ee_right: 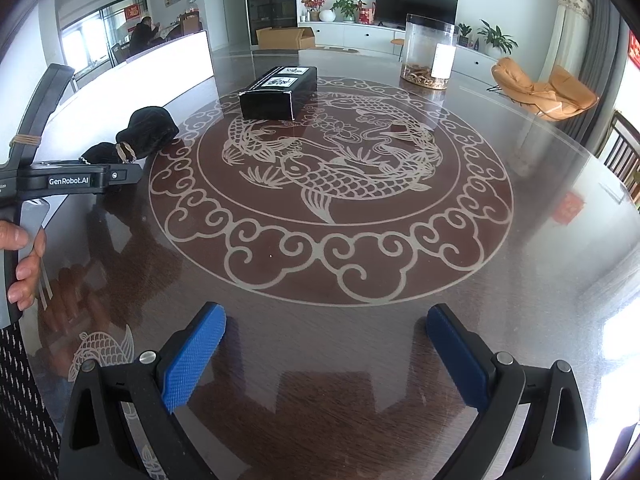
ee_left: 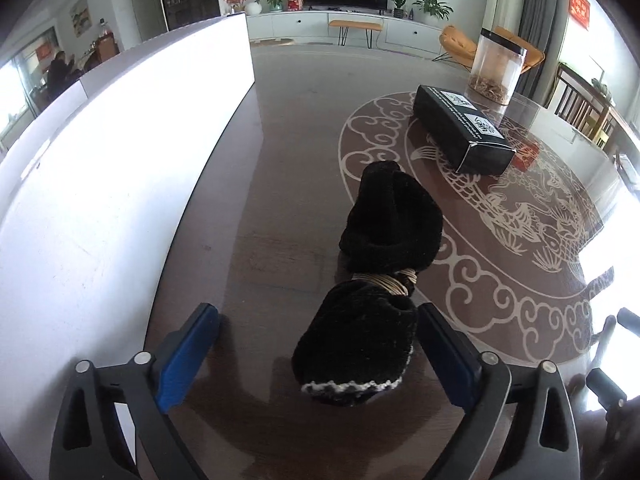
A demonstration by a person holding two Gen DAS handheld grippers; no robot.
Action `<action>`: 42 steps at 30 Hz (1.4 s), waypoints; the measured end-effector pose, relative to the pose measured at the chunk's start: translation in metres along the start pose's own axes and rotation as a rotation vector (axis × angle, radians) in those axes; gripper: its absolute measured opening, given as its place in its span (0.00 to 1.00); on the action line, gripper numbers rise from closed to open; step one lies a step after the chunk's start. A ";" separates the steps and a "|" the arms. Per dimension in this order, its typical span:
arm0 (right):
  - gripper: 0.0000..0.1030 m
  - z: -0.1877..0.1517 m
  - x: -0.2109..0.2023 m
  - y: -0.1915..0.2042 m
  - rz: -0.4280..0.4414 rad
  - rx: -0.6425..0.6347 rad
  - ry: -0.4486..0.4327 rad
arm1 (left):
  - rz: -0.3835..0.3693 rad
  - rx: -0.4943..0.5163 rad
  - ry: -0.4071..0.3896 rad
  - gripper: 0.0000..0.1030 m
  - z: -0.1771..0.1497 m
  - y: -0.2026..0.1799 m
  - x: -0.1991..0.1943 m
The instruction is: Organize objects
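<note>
A black fuzzy bundle (ee_left: 372,280), tied round its middle with tan rubber bands, lies on the dark round table (ee_left: 280,160). My left gripper (ee_left: 318,354) is open, and the bundle's near end sits between its blue pads, closer to the right one. The bundle also shows in the right wrist view (ee_right: 148,130), at the far left beyond the left gripper's body (ee_right: 72,178). My right gripper (ee_right: 326,354) is open and empty over bare table. A black box (ee_left: 460,132) with white labels lies further in; it also shows in the right wrist view (ee_right: 280,90).
A clear jar (ee_left: 498,66) with brown bits at its bottom stands at the table's far side; the right wrist view shows it too (ee_right: 428,50). A white surface (ee_left: 100,160) borders the table on the left. The table's middle bears a fish pattern (ee_right: 332,176).
</note>
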State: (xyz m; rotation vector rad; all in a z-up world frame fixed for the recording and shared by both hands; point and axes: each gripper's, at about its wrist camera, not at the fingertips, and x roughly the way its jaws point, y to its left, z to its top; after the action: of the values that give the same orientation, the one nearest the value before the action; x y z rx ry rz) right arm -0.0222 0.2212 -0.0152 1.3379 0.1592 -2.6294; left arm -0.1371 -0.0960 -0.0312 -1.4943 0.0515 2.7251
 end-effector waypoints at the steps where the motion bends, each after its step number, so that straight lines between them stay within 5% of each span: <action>1: 0.98 0.000 0.000 0.000 0.000 -0.001 0.001 | 0.000 0.002 -0.003 1.00 0.000 0.000 0.000; 42: 0.99 0.000 -0.002 0.001 0.000 -0.001 0.002 | -0.052 0.066 -0.016 1.00 -0.005 -0.009 -0.001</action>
State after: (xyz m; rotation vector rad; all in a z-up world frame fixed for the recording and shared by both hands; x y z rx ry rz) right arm -0.0208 0.2209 -0.0141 1.3398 0.1609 -2.6277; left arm -0.1319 -0.0872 -0.0328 -1.4362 0.1005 2.6670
